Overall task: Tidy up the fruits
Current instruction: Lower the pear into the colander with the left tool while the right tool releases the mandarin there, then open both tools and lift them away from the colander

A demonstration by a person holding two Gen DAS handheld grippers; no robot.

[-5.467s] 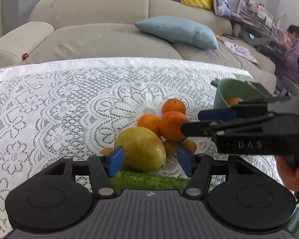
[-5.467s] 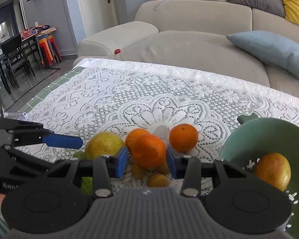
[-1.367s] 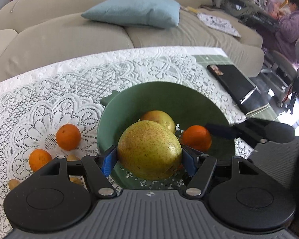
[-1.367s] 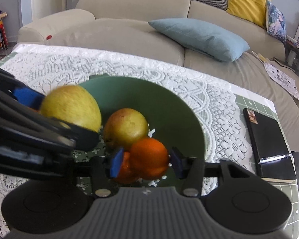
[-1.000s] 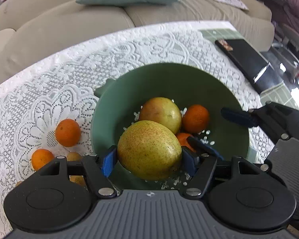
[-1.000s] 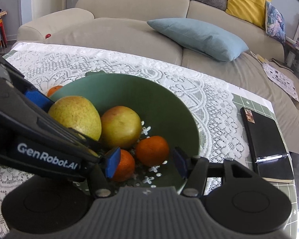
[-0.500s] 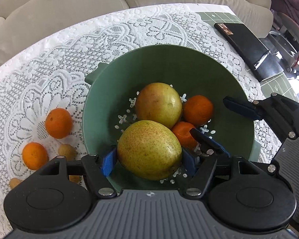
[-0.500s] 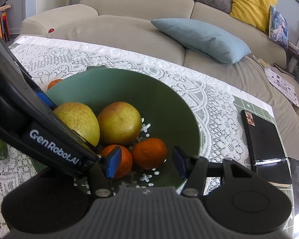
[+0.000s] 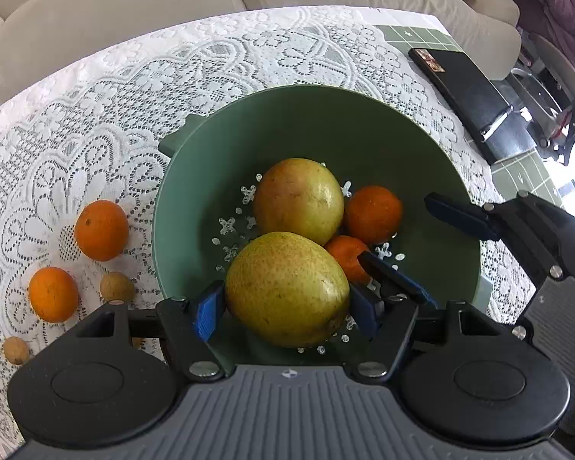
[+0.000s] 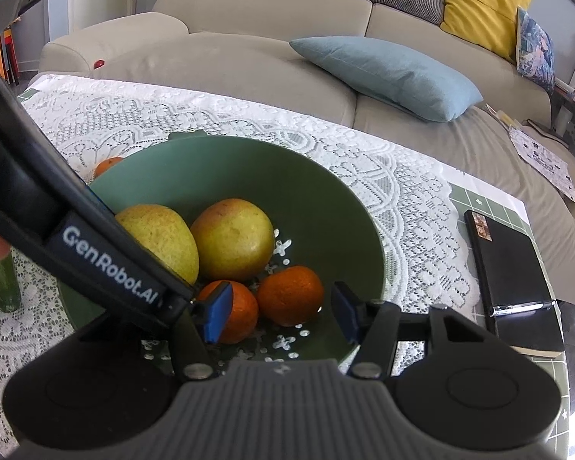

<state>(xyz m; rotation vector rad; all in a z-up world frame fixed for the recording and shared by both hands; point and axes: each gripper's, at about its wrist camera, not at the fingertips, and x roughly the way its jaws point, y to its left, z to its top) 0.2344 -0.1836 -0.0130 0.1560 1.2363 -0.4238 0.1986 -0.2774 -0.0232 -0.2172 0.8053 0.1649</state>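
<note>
Left claw is clamped on the big pear, now lowered into the green bowl on the bench; 1.4 s back it was held above the rim. Right claw is seen with jaws apart and empty, its orange already released beside another orange and a second pear. Pear release is judged next. Two oranges and small nuts are left on the lace cloth, so sorting isn't finished.
</note>
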